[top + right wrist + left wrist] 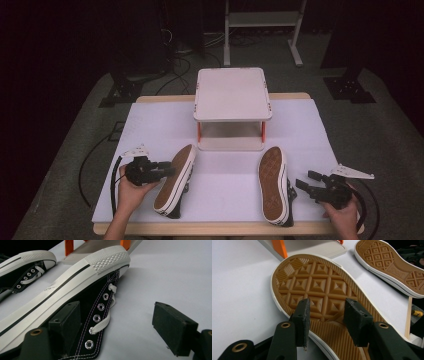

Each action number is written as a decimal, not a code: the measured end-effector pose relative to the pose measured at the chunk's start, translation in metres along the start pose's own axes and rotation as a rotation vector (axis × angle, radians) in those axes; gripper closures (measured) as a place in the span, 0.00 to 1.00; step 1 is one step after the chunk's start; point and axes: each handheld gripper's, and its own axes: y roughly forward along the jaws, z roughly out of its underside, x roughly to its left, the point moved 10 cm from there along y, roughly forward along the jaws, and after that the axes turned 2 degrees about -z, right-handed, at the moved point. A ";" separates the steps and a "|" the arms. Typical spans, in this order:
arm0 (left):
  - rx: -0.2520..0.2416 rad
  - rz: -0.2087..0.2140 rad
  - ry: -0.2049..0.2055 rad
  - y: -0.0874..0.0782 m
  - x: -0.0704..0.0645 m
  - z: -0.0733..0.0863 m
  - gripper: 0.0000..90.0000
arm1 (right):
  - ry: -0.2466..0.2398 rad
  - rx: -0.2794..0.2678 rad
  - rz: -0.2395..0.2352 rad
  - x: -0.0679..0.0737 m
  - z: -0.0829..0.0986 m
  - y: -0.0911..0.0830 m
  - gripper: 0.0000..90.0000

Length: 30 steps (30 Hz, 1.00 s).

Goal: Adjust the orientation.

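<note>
Left tool (167,169) at shoe (176,180) edge

The left gripper (167,167) is showing a black body, a grey three-cornered plate on top and a black cable looping off behind. The right gripper (308,180) is looking the same. Their blocky black pads (302,320) are sitting on arms carrying brass-ringed holes. Both forearms are showing bare, no sleeves.

Open white surface (227,175) between the left shoe (176,180) and right shoe (275,184), small shelf stand (232,95) blocking the middle back, bare room at both far corners, shoes lying just beside each gripper
</note>
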 end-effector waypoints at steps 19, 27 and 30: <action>-0.072 -0.077 0.005 -0.045 0.002 -0.008 0.61 | -0.004 0.000 0.002 0.001 0.000 -0.001 0.25; -0.029 0.018 0.118 -0.021 -0.042 -0.020 0.65 | -0.007 0.010 0.000 0.002 0.001 0.000 0.25; 0.003 0.006 0.124 -0.014 -0.040 -0.017 0.65 | -0.011 0.007 -0.001 0.002 0.001 0.000 0.25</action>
